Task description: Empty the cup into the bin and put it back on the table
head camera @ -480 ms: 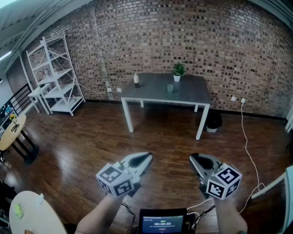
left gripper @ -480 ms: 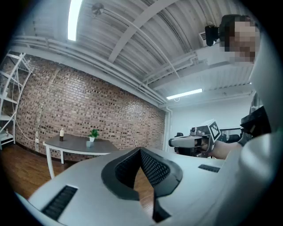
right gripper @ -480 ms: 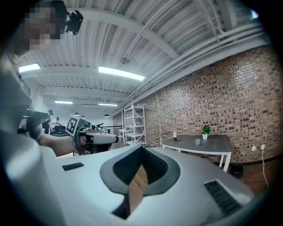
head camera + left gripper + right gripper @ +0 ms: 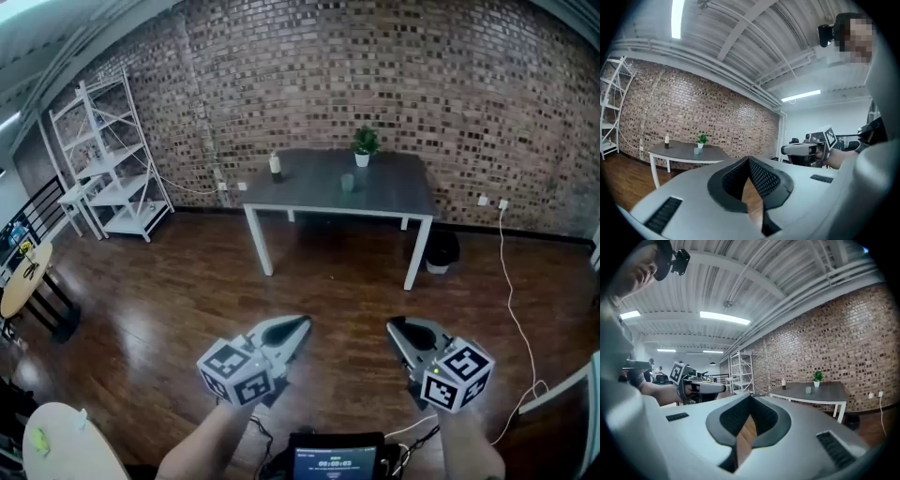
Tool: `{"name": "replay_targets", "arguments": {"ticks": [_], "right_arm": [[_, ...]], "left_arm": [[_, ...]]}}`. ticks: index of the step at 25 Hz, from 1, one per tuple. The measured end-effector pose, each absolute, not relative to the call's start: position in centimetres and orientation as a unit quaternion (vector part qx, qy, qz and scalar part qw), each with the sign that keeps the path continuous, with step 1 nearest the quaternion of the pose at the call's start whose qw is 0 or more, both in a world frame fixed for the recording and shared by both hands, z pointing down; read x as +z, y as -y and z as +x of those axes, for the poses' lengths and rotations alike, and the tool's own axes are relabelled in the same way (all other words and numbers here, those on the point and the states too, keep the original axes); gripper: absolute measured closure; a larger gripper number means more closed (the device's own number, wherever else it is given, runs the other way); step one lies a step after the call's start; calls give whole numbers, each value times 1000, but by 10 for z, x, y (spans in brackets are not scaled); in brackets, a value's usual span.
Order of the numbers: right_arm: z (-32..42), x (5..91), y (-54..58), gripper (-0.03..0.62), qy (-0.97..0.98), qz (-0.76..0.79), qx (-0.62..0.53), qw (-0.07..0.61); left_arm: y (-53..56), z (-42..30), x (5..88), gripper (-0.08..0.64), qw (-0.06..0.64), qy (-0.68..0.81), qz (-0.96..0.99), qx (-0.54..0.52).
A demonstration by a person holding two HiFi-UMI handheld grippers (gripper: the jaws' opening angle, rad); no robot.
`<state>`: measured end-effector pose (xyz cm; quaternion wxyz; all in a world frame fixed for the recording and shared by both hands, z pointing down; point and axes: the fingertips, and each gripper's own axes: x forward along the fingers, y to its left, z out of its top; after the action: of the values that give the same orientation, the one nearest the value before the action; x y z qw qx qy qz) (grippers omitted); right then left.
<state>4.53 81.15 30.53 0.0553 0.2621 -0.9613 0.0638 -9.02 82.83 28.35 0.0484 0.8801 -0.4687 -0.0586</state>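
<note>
The cup (image 4: 348, 182) on the worktop (image 4: 394, 192) is way too small in every view to tell if there's anything in it. Same deal with the little bottle-ish thing (image 4: 275, 165) near the worktop's left end, can't say what it actually is. The bin (image 4: 439, 251) by the worktop's right front leg is dark and far off, so its inside doesn't show. In the head view, the bottom edge chops off the screen device (image 4: 335, 460), the left forearm (image 4: 202, 445) and the right forearm (image 4: 466, 450). The round table (image 4: 70, 441) at lower left is cut too.
</note>
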Motion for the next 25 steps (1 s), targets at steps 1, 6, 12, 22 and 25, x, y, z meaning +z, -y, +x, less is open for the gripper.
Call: {"name": "replay_targets", "arguments": {"ticks": [1,6,12,22,25], "right_arm": [[46,306,-805,592,961,263,65,54],[35,301,-775,591,958,278,55,44],[17,296,-731,591,954,290,51,57],[-31,304,-628,591,946,315,50,54],[-48,304,-600,592,943,324,51,52]], "left_arm": [[-822,-89,283,558,49,465,882,-62],[-791,-96,290,558,53,456,886,-60],[-745,-117,285,558,55,444,893,-58],[-646,-166,276,558,23,422,905,-57],[-620,-185,278,558,31,415,907,-62]]}}
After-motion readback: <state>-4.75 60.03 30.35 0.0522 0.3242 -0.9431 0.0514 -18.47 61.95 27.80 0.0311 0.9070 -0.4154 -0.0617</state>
